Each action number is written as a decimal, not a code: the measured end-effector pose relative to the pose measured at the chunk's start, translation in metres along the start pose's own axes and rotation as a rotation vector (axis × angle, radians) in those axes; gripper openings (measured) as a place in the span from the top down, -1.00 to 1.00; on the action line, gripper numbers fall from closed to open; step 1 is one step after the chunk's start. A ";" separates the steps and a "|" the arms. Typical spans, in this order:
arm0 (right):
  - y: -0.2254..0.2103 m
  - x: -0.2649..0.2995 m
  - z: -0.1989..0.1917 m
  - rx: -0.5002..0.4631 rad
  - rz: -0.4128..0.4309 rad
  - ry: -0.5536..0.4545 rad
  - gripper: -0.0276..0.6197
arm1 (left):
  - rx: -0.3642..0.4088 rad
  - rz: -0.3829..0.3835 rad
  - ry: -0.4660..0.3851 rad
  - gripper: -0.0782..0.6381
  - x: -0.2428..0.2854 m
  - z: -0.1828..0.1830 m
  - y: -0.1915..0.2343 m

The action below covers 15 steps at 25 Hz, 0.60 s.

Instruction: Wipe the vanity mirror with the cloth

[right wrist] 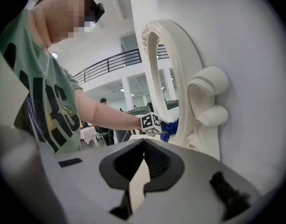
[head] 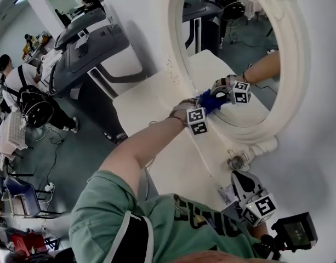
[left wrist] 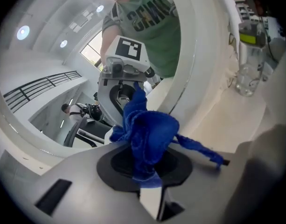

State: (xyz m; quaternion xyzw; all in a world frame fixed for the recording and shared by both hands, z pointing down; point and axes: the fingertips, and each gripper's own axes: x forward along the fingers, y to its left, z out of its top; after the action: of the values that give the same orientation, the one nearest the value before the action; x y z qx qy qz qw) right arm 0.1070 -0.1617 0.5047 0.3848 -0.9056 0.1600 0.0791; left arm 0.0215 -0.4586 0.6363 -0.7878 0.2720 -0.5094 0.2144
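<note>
The vanity mirror [head: 291, 53] is an oval glass in a thick white carved frame, standing on a white vanity top [head: 151, 100]. My left gripper [head: 209, 104] is shut on a bunched blue cloth [head: 212, 99] that presses against the lower part of the glass, where its reflection shows. In the left gripper view the cloth [left wrist: 149, 132] bulges out of the left gripper [left wrist: 146, 175], with the mirrored gripper right behind it. My right gripper [head: 240, 181] hangs low beside the frame's foot, shut with nothing held. The right gripper view shows this right gripper [right wrist: 143, 146], the mirror frame [right wrist: 154, 36] and the cloth [right wrist: 171, 127].
A small clear glass jar [head: 237, 161] stands on the vanity top by the frame's foot; in the left gripper view the jar [left wrist: 248, 78] is at the right. Treadmills [head: 88, 45] and a person with a backpack [head: 25, 95] are on the floor to the left.
</note>
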 end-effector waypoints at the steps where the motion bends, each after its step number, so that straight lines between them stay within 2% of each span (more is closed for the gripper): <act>1: 0.003 -0.003 0.005 -0.006 -0.005 -0.005 0.88 | -0.011 -0.024 -0.020 0.56 -0.004 0.003 -0.004; 3: 0.010 -0.009 0.017 -0.025 -0.016 -0.017 0.88 | -0.050 -0.049 -0.057 0.55 -0.018 0.007 -0.002; 5: 0.015 -0.016 0.028 -0.040 -0.018 -0.037 0.88 | -0.105 -0.013 -0.089 0.55 -0.042 0.006 0.020; 7: 0.019 -0.024 0.036 -0.056 -0.024 -0.052 0.88 | -0.149 0.082 -0.130 0.55 -0.076 0.004 0.064; 12: 0.024 -0.037 0.042 -0.094 -0.055 -0.052 0.88 | -0.294 0.400 -0.295 0.55 -0.191 0.016 0.217; 15: 0.025 -0.044 0.042 -0.106 -0.065 -0.063 0.88 | -0.313 0.531 -0.385 0.55 -0.245 0.038 0.288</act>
State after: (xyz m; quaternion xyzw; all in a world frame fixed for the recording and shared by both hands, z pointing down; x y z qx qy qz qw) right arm 0.1184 -0.1310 0.4477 0.4141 -0.9018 0.0971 0.0760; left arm -0.0859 -0.5168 0.2759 -0.7943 0.4964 -0.2307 0.2635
